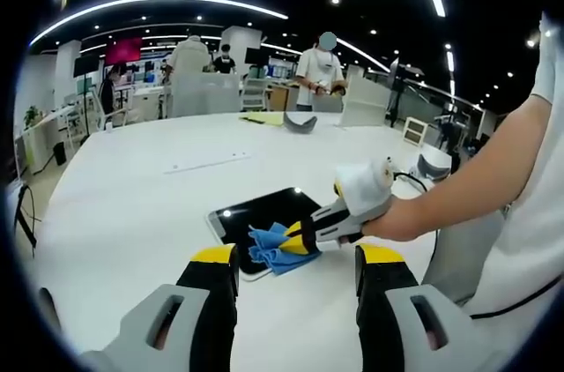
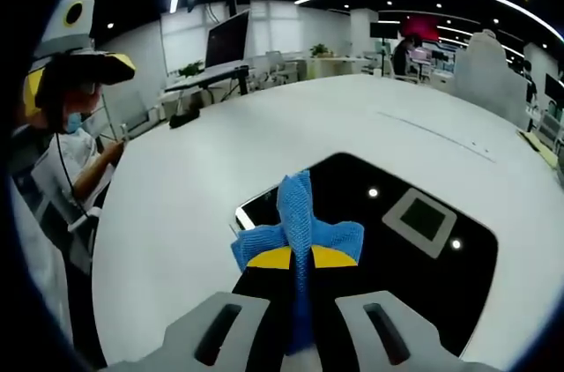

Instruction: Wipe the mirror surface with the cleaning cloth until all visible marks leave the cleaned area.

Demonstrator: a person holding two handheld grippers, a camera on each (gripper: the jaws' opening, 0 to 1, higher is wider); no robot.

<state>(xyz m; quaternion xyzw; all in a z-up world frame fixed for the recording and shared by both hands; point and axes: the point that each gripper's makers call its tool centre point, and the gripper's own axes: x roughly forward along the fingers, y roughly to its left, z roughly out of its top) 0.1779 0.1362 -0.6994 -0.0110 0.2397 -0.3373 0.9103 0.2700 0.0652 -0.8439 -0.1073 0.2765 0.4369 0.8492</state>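
- Cloth [image 2: 298, 231]: blue, soft, light, bunched; lower centre of right gripper view, pinched mid-fold by right gripper [image 2: 300, 259], resting on mirror.
- Mirror [image 2: 414, 257]: flat on white table [image 2: 176, 213], glossy, probably fragile and slippery.
- Left gripper [image 1: 296, 259]: jaws apart, empty, lower frame.

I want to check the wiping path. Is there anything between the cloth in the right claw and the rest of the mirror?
Nothing visible. The right claw is shut on the cloth, and the mirror ahead is bare.
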